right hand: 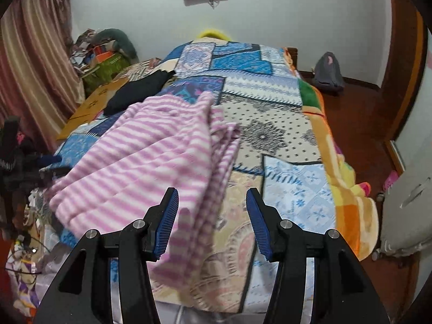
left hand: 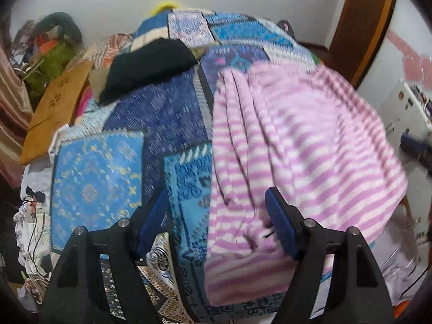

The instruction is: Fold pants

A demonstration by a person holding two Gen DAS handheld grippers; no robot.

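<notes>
Pink-and-white striped fleece, soft and thick: pants lying on the patchwork bedspread, toward the near end of the bed. Already doubled over into a layered slab, several edges stacked along the right side, so the fold looks well along. Probably left: a last fold or a tidy-up, since one corner trails loose toward the near edge and the top layer sits a little askew. Left gripper spread wide above the near part of the pants, pinching nothing. Right gripper partly spread over the trailing corner, blue ribbed pads clear of the cloth as far as can be told. Bedspread quilted, printed in blue, cream and orange blocks. Black garment flat farther back.
</notes>
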